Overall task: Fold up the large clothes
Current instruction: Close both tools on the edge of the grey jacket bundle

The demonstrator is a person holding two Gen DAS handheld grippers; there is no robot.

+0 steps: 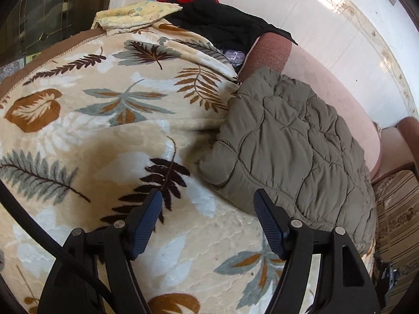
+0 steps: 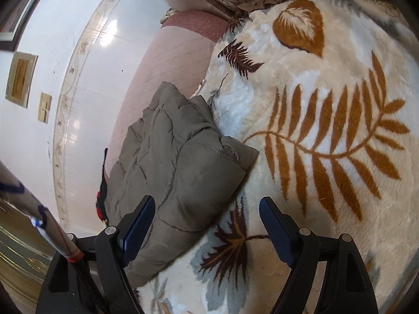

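the folded olive quilted jacket (image 1: 293, 141) lies on the leaf-print blanket (image 1: 91, 110). left gripper (image 1: 207, 209) gapes wide, empty, beside its near edge; right gripper (image 2: 207, 214), equally wide, hovers over its corner.

An olive-grey quilted puffer jacket (image 1: 293, 141) is lying folded into a thick, puffy bundle, its stitched hem edge turned outward, resting on a cream leaf-patterned plush blanket (image 1: 104, 120) and sitting just beside a pink upholstered headboard (image 1: 337, 91) near a white wall.
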